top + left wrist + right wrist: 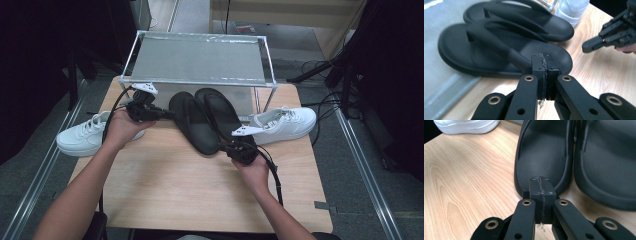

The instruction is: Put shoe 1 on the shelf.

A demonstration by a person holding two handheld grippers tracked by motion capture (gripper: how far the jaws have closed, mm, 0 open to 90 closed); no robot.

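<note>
Two black flip-flops lie side by side in the middle of the table, the left one (192, 122) (454, 47) (544, 152) and the right one (217, 112) (556, 25) (609, 157). My left gripper (167, 114) (543, 62) is shut pad against pad with nothing in it, its tip at the left flip-flop's toe-end side. My right gripper (226, 146) (541, 186) is also shut and empty, just in front of the left flip-flop's heel. In the left gripper view, the right gripper (586, 47) hangs over the wood at the right.
A white sneaker (82, 135) lies at the table's left edge and another (285, 124) (571, 10) at the right. A metal rack (200, 57) stands at the back, over the flip-flops' toes. Bare wooden table (175, 185) lies toward the person.
</note>
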